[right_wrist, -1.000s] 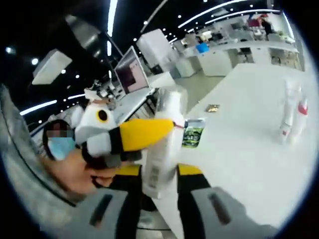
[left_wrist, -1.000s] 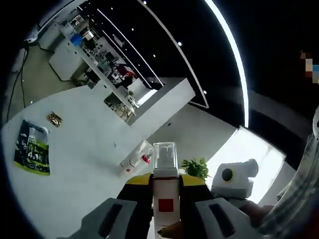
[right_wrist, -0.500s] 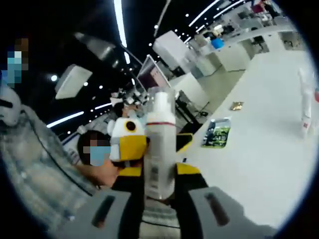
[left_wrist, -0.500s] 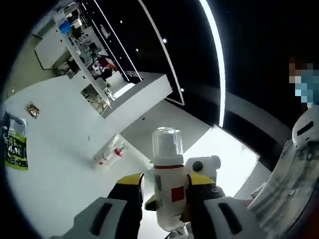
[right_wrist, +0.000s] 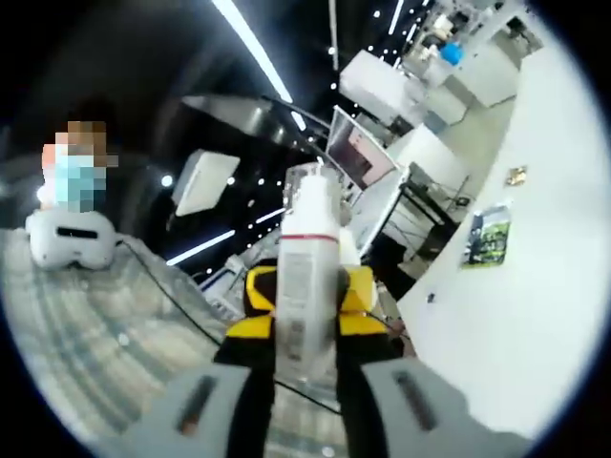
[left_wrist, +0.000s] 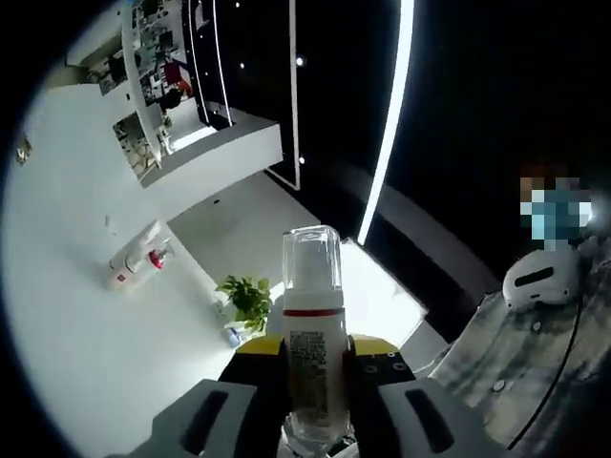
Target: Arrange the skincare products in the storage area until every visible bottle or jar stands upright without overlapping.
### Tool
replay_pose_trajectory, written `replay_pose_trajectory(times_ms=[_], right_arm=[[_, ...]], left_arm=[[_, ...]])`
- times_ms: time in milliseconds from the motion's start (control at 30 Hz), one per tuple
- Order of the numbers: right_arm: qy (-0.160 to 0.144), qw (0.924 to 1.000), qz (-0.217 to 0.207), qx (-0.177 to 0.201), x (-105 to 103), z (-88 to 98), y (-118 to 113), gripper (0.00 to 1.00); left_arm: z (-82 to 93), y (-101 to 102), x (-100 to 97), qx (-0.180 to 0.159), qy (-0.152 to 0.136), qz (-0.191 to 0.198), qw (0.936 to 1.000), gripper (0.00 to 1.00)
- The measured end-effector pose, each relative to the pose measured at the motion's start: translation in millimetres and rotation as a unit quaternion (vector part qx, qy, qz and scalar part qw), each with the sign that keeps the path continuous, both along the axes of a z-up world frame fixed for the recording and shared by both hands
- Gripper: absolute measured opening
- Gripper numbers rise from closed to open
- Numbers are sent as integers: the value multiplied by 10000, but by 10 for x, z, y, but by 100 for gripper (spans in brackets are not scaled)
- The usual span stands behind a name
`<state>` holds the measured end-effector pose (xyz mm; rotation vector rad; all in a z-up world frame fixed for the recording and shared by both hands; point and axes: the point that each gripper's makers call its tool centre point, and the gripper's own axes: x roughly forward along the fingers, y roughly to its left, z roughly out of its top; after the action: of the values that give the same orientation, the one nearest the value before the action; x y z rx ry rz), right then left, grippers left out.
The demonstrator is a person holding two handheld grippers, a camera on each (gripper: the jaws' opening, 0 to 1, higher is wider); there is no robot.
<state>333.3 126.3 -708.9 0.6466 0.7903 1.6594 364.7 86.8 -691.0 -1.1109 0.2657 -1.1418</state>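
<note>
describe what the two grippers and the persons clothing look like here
The left gripper has pale grey moulded jaws, each with a dark slot, on a black body with yellow pads behind. The right gripper is built alike: grey slotted jaws, black and yellow further up. The person wears a grey plaid shirt, with a thin black cable across it and a white headset at the chest.

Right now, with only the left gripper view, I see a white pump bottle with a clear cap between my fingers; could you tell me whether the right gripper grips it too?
Observer: Yes. In the right gripper view the white pump bottle with the clear cap stands between the right gripper fingers, which are closed on its body.
Operator: Thank you. Is anything on the table that I cannot see?
Observer: A green printed packet lies flat on the white table, well apart from the bottle.
</note>
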Motion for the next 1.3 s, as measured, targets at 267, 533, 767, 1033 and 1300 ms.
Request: replay_pose_trajectory(times_ms=[267,533,767,1033,1300], right_arm=[[-768,9919,-727,-697,180,-224,-134,23],[-1209,9741,-1657,-947,509,-81,-211,33],[-1475,9647,-1698,-1373,462,-189,-35,28],[-1657,9593,-1713,-1514,419,-201,-74,21],[-1865,9542,-1671,-1637,388,-271,-158,19]], left_arm=[[-263,261,204,1073,-179,1141,9875,22],[-634,234,209,2890,-553,1275,9472,22],[-567,53,148,3170,-998,1081,9370,22],[-625,-39,100,3469,-1127,913,9266,23],[-698,-115,71,3499,-1140,792,9264,24]])
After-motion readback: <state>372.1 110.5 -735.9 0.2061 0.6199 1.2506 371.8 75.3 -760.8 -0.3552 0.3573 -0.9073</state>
